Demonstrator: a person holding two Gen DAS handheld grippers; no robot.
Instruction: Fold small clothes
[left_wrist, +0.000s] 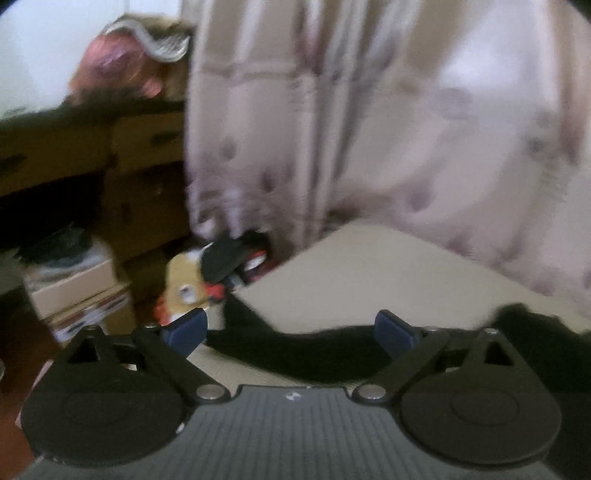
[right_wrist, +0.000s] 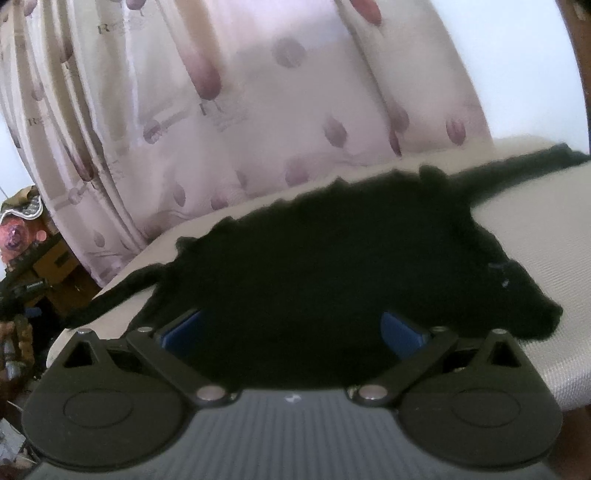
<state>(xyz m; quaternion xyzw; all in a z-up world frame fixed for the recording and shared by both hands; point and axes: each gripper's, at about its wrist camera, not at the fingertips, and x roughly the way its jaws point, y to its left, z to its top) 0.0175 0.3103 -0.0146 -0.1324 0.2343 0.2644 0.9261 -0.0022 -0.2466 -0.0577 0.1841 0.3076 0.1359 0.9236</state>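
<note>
- Pale table (right_wrist: 535, 229) before a patterned curtain (right_wrist: 229, 110), holding a black garment (right_wrist: 332, 266) spread lengthwise left to right.
- Right gripper (right_wrist: 291, 328): jaws apart, over the garment's middle, nearer.
- Left gripper (left_wrist: 291, 328): jaws apart, empty, at its left strip.

Patterned curtain (right_wrist: 229, 122) behind table (right_wrist: 535, 229); cardboard boxes (left_wrist: 147, 177) left.

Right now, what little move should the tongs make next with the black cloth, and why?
Probably close the left tongs on the black cloth's thin strip. They stand open with that strip lying between them, unpinched, and the cloth is spread flat on the pale surface, not yet folded.
</note>
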